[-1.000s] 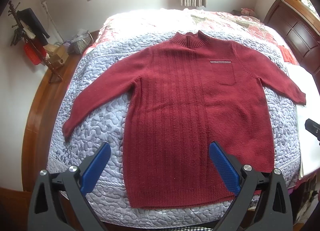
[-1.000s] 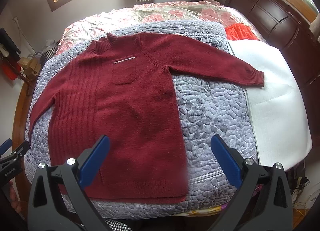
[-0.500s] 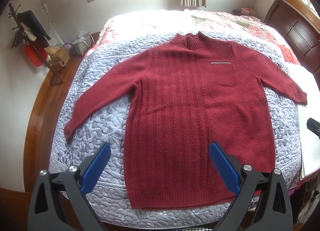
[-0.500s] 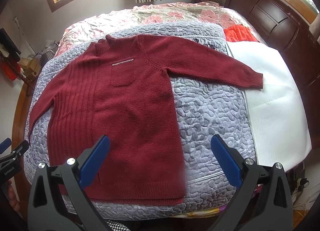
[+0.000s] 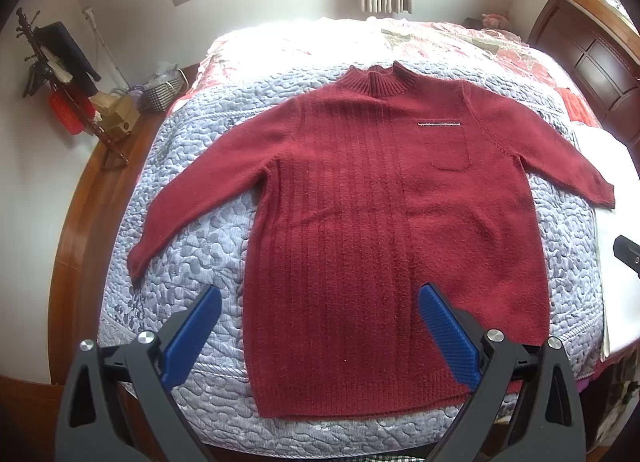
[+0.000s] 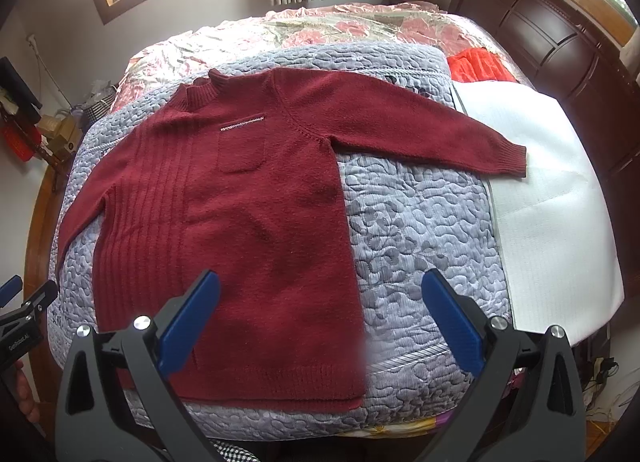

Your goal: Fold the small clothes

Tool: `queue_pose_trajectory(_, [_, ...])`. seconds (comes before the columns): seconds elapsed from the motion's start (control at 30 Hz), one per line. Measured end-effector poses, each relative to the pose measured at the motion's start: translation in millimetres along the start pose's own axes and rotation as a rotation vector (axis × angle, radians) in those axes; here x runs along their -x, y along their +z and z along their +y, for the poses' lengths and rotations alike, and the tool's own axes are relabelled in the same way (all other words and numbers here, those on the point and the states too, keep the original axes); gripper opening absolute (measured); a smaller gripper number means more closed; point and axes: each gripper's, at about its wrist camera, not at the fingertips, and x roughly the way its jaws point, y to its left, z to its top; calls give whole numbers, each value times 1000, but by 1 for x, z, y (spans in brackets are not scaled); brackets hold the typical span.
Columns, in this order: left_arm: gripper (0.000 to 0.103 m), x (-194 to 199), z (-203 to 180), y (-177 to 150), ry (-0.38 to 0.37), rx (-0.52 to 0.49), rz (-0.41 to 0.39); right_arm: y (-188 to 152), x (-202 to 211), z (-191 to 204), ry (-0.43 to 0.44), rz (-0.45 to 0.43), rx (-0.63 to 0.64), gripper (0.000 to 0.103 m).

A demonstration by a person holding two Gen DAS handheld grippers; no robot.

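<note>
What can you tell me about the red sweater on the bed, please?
The dark red knit sweater lies flat and face up on the grey quilted bedspread, unfolded, sleeves spread sideways. It has a ribbed stand-up collar, vertical ribs on one half, and a chest pocket with a pale trim line. One cuff reaches the white sheet. Neither gripper touches it.
</note>
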Motion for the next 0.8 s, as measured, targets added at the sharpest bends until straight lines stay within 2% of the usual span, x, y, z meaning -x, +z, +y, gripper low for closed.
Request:
queue_pose_trajectory(0.07, [99,0,0,0,3,-1,0,0,-1,-1,2,2,-1,100])
queue_pose_trajectory(0.1, [99,-1,0,0,-24,13,0,1,-2,-2,3,3,0,100])
queue_pose_trajectory(0.37, [99,-7,-16,5,-13,5,-5,5,-14,-17,16,13,-10,100])
queue_pose_trajectory(0.43, [99,-9,-24,12,-26,10,-32,9,-21,-28,24,22,-22,100])
queue_pose_trajectory(0.57, [99,-20,-50,33,-33,-8,-40,28,-38,-63,-7,12,-40,100])
queue_pose_trajectory(0.8, [99,-42,-115,86,-60,-21,-88,81,-79,-162,-39,-15,-89,100])
